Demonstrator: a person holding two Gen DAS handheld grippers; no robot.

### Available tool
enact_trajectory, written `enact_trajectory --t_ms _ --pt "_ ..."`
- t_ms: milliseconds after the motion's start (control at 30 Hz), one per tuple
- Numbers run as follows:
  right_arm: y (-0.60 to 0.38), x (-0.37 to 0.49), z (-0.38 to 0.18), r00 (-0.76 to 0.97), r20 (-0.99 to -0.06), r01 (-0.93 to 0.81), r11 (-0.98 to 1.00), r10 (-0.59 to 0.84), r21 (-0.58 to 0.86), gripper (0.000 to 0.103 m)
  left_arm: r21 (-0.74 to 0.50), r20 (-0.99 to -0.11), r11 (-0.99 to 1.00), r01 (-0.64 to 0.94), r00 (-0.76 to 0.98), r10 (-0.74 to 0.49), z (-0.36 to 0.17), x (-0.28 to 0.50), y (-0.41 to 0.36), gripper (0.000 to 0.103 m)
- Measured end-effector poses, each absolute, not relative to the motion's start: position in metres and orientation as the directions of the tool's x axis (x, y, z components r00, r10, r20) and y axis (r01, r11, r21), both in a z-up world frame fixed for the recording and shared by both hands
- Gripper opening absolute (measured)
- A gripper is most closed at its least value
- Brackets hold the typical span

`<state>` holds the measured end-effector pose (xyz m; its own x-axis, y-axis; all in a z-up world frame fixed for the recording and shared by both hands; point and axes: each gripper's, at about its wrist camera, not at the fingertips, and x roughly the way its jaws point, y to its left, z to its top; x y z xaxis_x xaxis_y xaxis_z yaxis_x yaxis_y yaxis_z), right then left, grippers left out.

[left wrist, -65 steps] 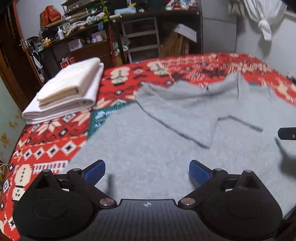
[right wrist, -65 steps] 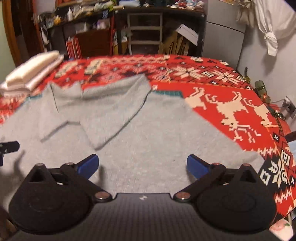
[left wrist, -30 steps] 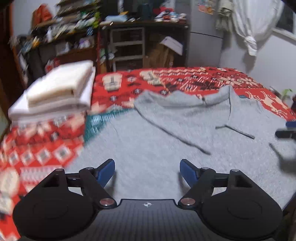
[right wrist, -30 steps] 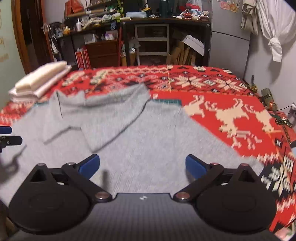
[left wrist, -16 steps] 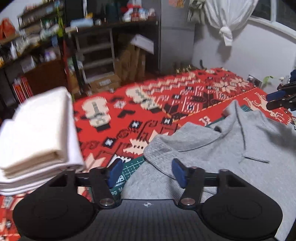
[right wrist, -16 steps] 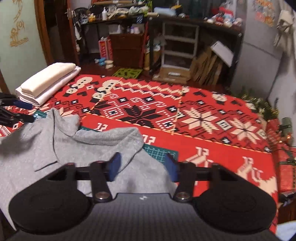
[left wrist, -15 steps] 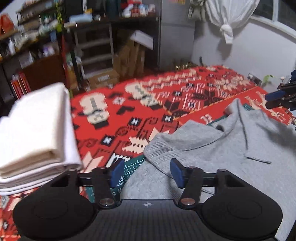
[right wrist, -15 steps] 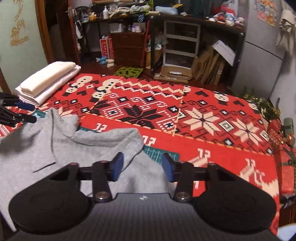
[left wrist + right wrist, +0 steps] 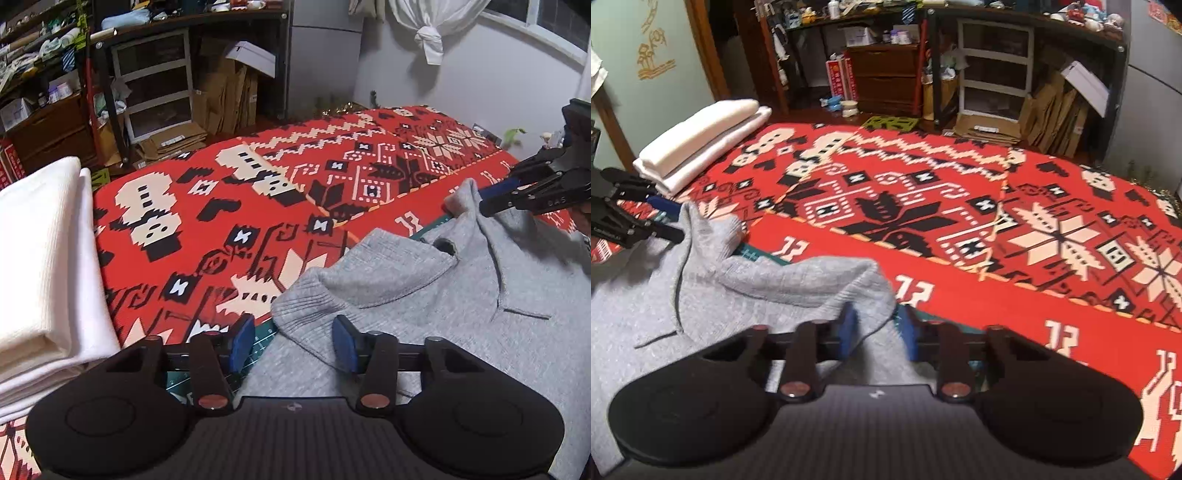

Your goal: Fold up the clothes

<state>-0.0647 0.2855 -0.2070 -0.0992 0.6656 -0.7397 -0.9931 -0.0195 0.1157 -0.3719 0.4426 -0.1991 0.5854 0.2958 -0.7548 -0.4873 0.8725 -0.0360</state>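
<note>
Left gripper (image 9: 293,341): jaws apart, straddling the near-left sleeve cuff, not yet pinching.
Right gripper (image 9: 875,332): jaws apart around the right cuff; contact unclear.
Grey sweater (image 9: 461,295): near side of red patterned blanket (image 9: 258,206), sleeves folded inward.
Folded white cloths (image 9: 40,266): far left, apart.
Risk: closing on only one knit layer lets the sleeve slip and the fold skew.

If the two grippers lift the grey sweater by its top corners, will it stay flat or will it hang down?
The grey sweater looks like soft knit, already draped in folds, so it will probably sag between the left gripper and right gripper. Its folded-in sleeves may fall open. The ribbed fabric likely grips the pads rather than slipping.
</note>
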Motion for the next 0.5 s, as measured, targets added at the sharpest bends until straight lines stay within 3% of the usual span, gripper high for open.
enact_trajectory --t_ms 67,133,500 --pt "0.283 -0.070 -0.206 -0.090 -0.737 -0.995 -0.022 0.670 0.102 0.012 -0.037 -0.758 0.877 -0.479 0.585 0.288 -0.198 -0.370 0.439 0.027" --pt "0.280 -0.074 -0.204 -0.082 -0.735 -0.995 -0.015 0.673 0.098 0.009 -0.048 -0.766 0.875 -0.481 0.580 0.277 -0.197 -0.369 0.437 0.009" --pt "0.218 -0.090 -0.151 -0.078 -0.656 -0.983 0.051 0.751 0.175 0.007 -0.066 -0.727 0.850 -0.522 0.609 0.318 -0.158 -0.395 0.395 0.007"
